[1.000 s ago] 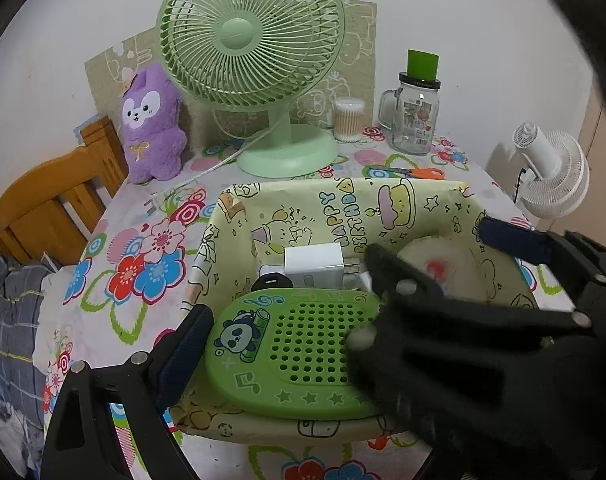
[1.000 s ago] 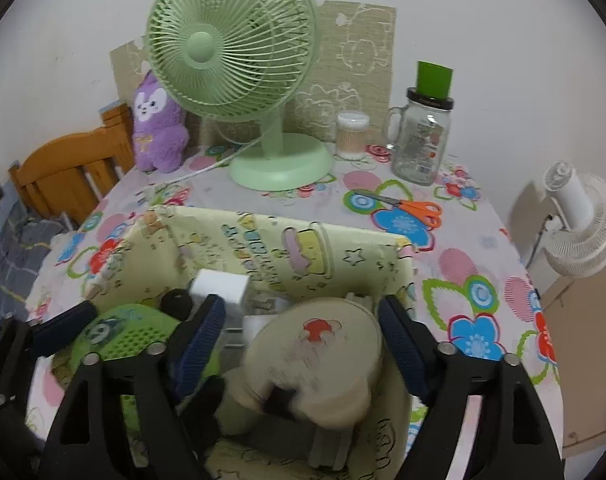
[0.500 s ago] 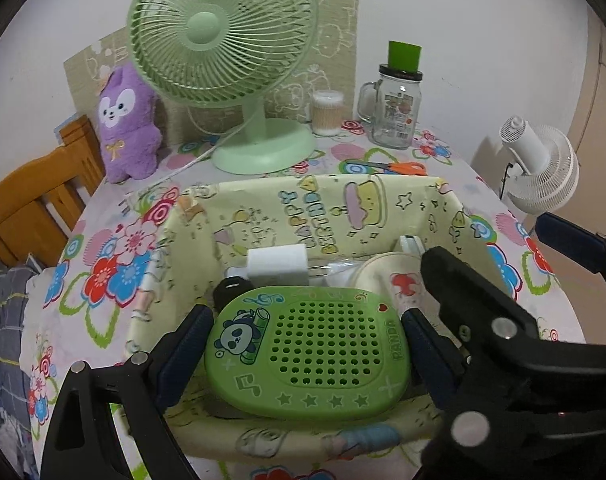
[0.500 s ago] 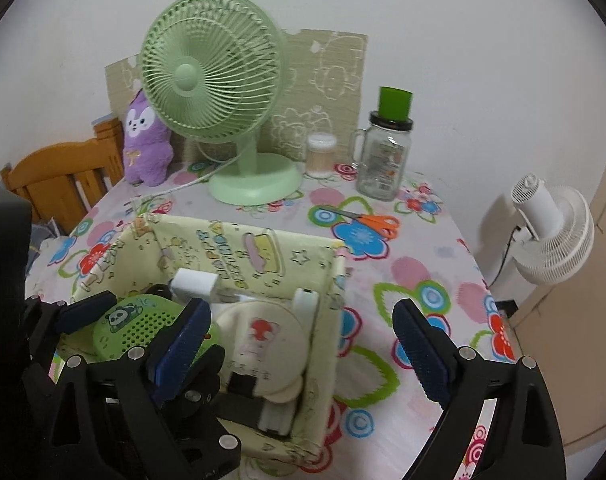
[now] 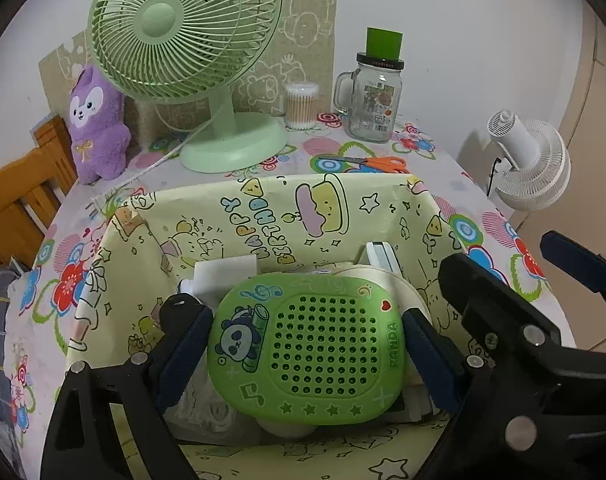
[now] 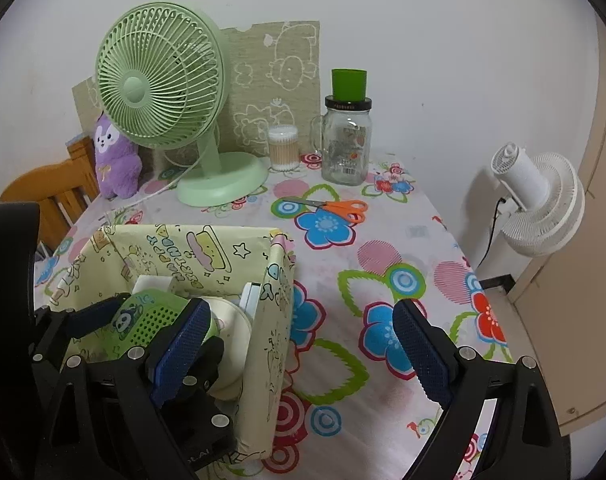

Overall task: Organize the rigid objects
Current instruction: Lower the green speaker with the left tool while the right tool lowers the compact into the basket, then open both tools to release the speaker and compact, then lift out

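A green panda speaker (image 5: 307,344) hangs low inside the yellow birthday-print box (image 5: 263,216), with my left gripper (image 5: 305,350) shut on its two sides. Under and behind it lie a white charger block (image 5: 225,270), a cream round item (image 6: 231,322) and a white flat device (image 5: 383,256). My right gripper (image 6: 301,344) stands open beside the box; its left pad is over the box's right end and its right pad over the tablecloth. Only the box's right wall (image 6: 271,320) lies between its fingers. The speaker (image 6: 151,314) shows at the left of the right wrist view.
At the back of the flowered table stand a green desk fan (image 6: 163,80), a purple plush (image 6: 113,156), a cotton swab jar (image 6: 283,148) and a glass mug jar (image 6: 345,144). Orange scissors (image 6: 339,208) lie behind the box. A white fan (image 6: 539,200) stands off the right edge, a wooden chair (image 5: 19,204) on the left.
My right gripper has pulled out of the box to the right, leaving the cream round item inside. My left gripper has carried the speaker further into the box.
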`<state>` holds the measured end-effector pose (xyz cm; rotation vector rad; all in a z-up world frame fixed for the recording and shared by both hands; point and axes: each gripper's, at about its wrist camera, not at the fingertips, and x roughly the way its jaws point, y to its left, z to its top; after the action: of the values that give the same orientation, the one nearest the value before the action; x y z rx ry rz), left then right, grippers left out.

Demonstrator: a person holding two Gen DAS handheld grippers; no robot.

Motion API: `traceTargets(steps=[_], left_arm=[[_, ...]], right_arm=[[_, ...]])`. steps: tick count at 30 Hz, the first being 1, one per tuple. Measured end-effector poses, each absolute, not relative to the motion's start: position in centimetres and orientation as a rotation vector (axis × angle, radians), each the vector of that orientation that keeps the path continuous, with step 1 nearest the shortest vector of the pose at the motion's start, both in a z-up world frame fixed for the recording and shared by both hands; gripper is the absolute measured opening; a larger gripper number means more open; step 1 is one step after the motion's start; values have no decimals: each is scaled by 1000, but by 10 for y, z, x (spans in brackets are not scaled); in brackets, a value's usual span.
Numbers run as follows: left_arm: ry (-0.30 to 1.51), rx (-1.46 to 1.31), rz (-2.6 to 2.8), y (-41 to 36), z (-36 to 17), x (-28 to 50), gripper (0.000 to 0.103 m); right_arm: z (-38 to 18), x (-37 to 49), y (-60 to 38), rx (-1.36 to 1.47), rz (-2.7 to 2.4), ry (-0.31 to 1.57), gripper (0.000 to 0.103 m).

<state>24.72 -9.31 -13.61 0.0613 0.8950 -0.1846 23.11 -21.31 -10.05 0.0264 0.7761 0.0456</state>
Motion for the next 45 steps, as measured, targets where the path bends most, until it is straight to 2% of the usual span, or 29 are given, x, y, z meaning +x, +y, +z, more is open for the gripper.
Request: traceTargets(steps=[15, 45], left_arm=[[882, 76, -150, -85, -137, 241, 103], [779, 119, -61, -56, -103, 176, 103]], right_arm=[[-105, 227, -206, 34, 60, 799, 94], [-83, 178, -179, 53, 101, 761, 95]])
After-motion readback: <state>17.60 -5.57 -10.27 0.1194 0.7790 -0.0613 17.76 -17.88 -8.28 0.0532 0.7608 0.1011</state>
